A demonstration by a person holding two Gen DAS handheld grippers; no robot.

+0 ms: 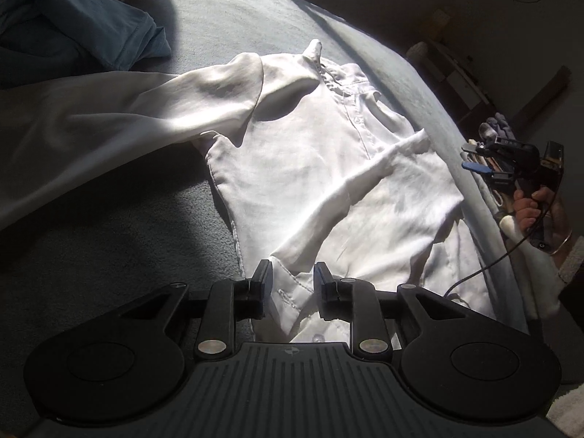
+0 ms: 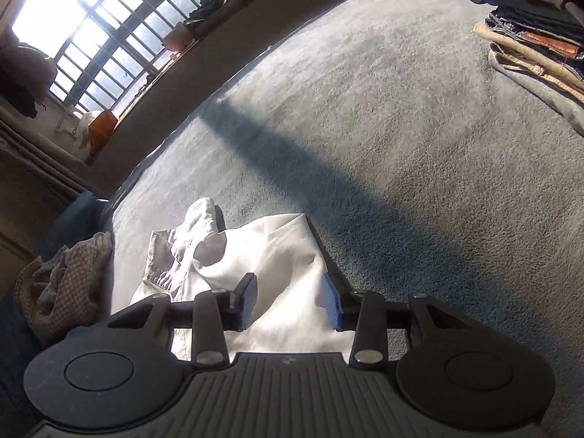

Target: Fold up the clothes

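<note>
White shirt [image 1: 328, 168] on a grey-blue blanket [image 2: 401, 127]; a dark blue garment [image 1: 73, 25] beside it (deep in shadow); a small-checked cloth [image 2: 62, 277]; folded beige, denim and orange stack [image 2: 536, 51].

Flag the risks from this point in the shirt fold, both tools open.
1. The left tool straddles the cuff of the white shirt without pinching it; closing may catch one layer only.
2. The right tool hangs above the shirt holding nothing, so the folded sleeve could slide open.
</note>
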